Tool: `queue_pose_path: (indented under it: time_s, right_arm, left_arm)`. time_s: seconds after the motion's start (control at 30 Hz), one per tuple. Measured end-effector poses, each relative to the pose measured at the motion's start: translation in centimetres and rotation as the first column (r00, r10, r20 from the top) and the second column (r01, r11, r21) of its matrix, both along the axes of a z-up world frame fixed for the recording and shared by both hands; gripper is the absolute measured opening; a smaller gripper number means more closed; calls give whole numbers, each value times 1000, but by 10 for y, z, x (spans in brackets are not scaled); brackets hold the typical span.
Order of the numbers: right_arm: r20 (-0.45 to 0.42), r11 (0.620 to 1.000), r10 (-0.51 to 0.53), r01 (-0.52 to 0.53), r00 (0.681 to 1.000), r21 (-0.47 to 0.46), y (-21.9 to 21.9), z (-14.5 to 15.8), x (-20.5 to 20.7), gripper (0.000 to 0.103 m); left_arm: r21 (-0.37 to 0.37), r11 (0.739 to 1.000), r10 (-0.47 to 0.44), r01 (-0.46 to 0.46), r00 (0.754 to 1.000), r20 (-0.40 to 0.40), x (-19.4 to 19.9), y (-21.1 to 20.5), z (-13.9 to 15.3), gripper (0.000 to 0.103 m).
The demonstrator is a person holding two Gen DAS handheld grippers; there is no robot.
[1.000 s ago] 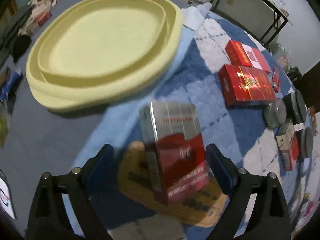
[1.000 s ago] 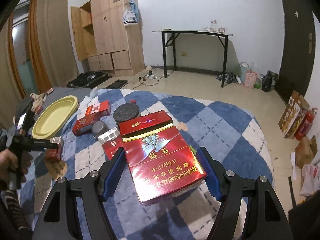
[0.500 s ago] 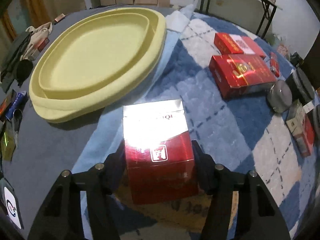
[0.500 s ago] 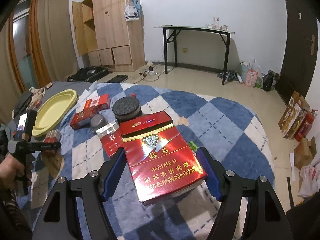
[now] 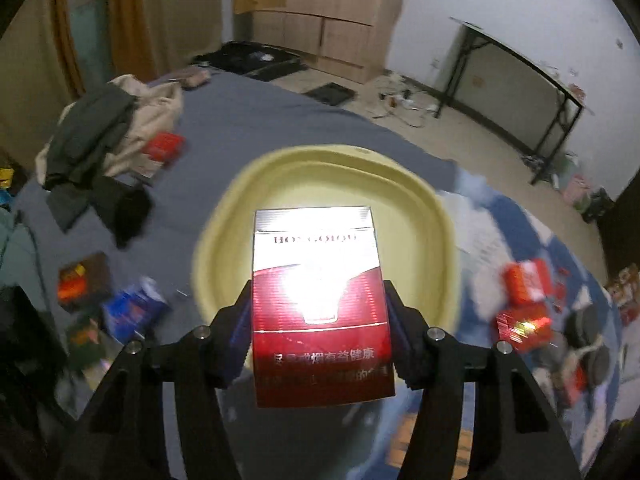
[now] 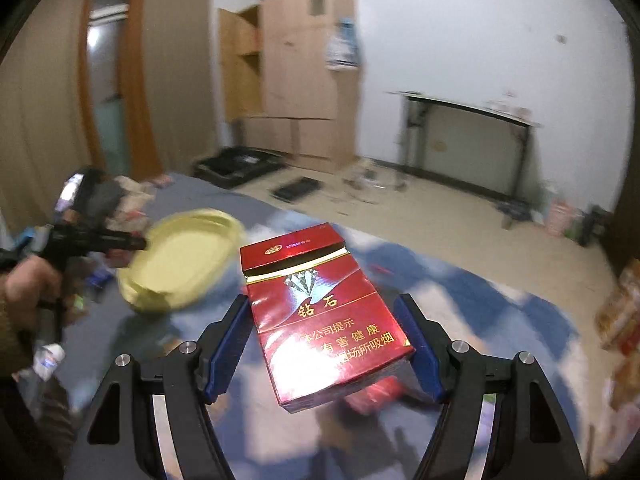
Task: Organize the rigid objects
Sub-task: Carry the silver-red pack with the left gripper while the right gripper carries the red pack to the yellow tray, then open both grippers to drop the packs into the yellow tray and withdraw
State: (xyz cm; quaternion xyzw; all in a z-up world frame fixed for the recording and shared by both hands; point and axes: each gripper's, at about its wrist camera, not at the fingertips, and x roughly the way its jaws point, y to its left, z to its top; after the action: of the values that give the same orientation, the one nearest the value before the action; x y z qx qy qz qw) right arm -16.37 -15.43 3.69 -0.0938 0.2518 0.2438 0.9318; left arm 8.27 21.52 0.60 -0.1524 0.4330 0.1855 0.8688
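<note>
My left gripper (image 5: 319,328) is shut on a silver-and-red cigarette pack (image 5: 320,304) and holds it in the air in front of the pale yellow tray (image 5: 432,216). My right gripper (image 6: 325,344) is shut on a red diamond-print cigarette pack (image 6: 324,316), lifted above the blue checked blanket (image 6: 500,312). The yellow tray (image 6: 180,256) lies to its left, with the left gripper's body (image 6: 84,236) beside it. Other red packs (image 5: 524,308) lie on the blanket at the right.
A heap of clothes (image 5: 104,128) and small boxes (image 5: 132,312) lie on the grey sheet left of the tray. Dark round tins (image 5: 588,340) sit at the far right. A wardrobe (image 6: 296,80) and a black table (image 6: 468,120) stand behind.
My left gripper has lifted the silver-and-red pack off the blanket and tilted up toward the tray. My right gripper has swung left and tilted up with its red pack.
</note>
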Motion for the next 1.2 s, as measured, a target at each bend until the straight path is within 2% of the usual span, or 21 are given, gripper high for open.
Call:
queue_pose_path:
  time_s: [0.07,0.2,0.27,0.43,0.5,0.67,0.8,0.93,1.03,1.07,1.1,1.17,1.2]
  right_arm:
    - [-46,1000,13,-13,999,-2,47,-10,17,72]
    - [-94,995,41,-50,995,-91,132,-45,49,72]
    - [-122,987,58,-75,991,-143,171,-65,67,72]
    - [-146,953,91,-129,985,-275,234,-109,108,71]
    - [-147,933,101,-145,984,-328,247,-122,118,71]
    - [-162,933,89,-139,983,-332,266,-133,144,71]
    - [-183,921,84,-146,980,-361,283,-142,164,71]
    - [-193,916,87,-154,977,-371,298,-145,180,72]
    - [-193,920,96,-161,977,-357,305,-141,194,72]
    - [-203,923,94,-162,975,-348,305,-139,199,72]
    - [-205,925,98,-165,974,-342,307,-137,205,73]
    - [-203,927,117,-180,972,-329,310,-132,211,79]
    - [-199,930,128,-187,972,-316,309,-127,212,86]
  left_arm:
    - [-57,998,20,-19,1000,8,2,27,-12,60]
    - [-154,988,28,-27,1000,4,16,55,-31,60]
    - [-167,986,5,-4,1000,8,26,56,-36,60]
    - [-145,989,-45,42,999,-18,44,53,-48,60]
    - [-142,989,-45,38,998,-47,46,56,-58,60]
    - [-191,982,-30,7,992,-122,47,59,-89,60]
    - [-171,985,-26,6,993,-114,45,57,-93,60]
    - [-198,980,8,-25,996,-86,42,60,-93,60]
    - [-251,967,24,-36,998,-51,35,63,-92,70]
    - [-262,964,27,-37,999,-41,33,63,-91,76]
    - [-266,963,42,-51,998,-38,31,62,-89,86]
    - [-279,958,68,-73,997,-27,27,63,-85,90]
    - [-284,955,78,-81,997,-23,24,63,-83,93]
